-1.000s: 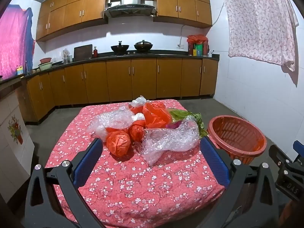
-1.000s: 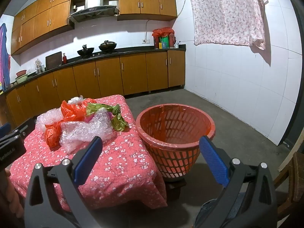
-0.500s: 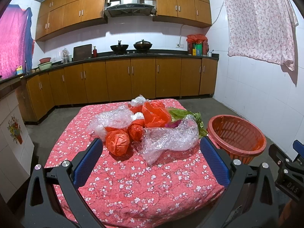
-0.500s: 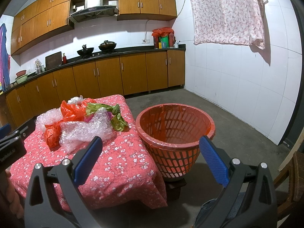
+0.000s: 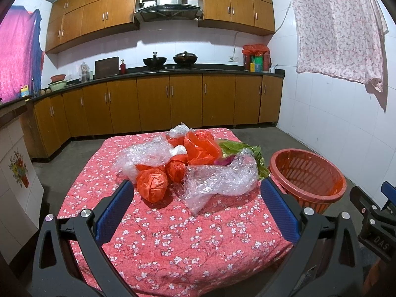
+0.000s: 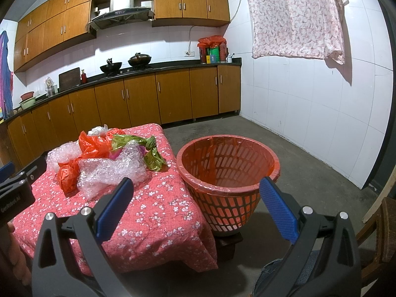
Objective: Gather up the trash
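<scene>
A heap of trash lies on a table under a red flowered cloth: a crumpled orange bag ball, a larger orange bag, clear bubble wrap, more bubble wrap and green leaves. An orange basket, lined and empty, stands right of the table. My left gripper is open, short of the heap. Over the gap between table and basket, my right gripper is open and holds nothing.
Brown kitchen cabinets run along the back and left under a dark counter with pots. A flowered sheet hangs on the white tiled right wall. Bare concrete floor lies right of the basket. A wooden chair is at the right edge.
</scene>
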{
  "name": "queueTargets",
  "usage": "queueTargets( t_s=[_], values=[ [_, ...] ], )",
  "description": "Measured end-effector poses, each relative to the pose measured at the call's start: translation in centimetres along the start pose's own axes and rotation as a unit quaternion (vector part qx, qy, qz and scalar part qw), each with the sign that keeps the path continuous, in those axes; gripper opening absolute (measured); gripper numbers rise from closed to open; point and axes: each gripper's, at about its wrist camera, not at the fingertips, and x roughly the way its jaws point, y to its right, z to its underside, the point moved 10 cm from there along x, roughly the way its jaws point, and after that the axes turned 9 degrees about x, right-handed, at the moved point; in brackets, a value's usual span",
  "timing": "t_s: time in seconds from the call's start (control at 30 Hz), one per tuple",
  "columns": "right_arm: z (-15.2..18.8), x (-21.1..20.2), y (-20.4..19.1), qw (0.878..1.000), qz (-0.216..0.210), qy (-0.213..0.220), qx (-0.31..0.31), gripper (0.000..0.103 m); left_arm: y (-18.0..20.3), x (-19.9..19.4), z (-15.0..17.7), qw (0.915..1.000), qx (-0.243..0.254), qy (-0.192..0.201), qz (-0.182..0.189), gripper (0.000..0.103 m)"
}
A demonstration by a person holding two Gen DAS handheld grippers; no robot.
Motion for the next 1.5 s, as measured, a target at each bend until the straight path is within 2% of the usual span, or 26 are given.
queueTargets(
  t_s=[1.5],
  values=[
    [0.21, 0.22, -0.03, 1.000, 0.001, -0.002, 0.000, 0.099, 0.51, 0.09, 0.42, 1.0000, -0.001, -0.003, 0.001, 0.101]
  ],
)
